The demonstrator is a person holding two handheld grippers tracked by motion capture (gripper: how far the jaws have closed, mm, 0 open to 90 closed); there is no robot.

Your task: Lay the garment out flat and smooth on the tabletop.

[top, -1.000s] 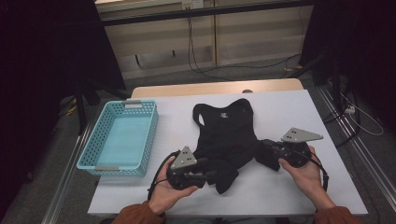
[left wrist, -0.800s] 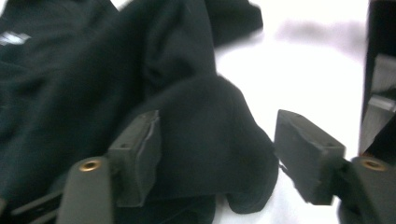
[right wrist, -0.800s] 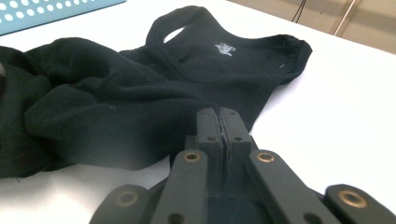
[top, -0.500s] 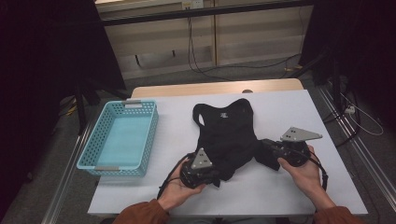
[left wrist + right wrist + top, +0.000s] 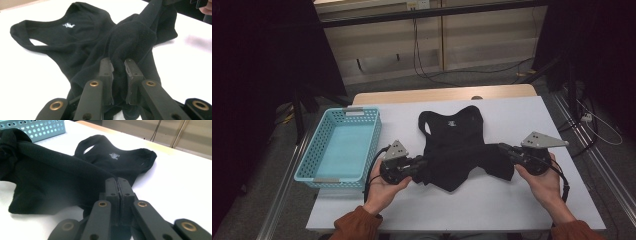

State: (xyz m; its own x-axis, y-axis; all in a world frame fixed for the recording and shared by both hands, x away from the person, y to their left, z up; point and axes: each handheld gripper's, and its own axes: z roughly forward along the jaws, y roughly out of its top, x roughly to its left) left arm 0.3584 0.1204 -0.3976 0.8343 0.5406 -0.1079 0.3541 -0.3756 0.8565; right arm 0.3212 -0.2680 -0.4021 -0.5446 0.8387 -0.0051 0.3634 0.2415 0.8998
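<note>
A black tank top (image 5: pixel 453 145) lies on the white table (image 5: pixel 492 205), its neck and straps toward the far edge and its lower hem toward the person. The left gripper (image 5: pixel 421 165) pinches a thick bunch of the hem's left corner; in the left gripper view the jaws stand slightly apart with folded fabric wedged between them. The right gripper (image 5: pixel 507 150) clamps the hem's right corner, its jaws pressed almost together on a thin fold. The cloth between the two grippers is lifted and bunched. A light blue plastic basket (image 5: pixel 343 150) stands just left of the top, beside the left hand (image 5: pixel 384 187).
</note>
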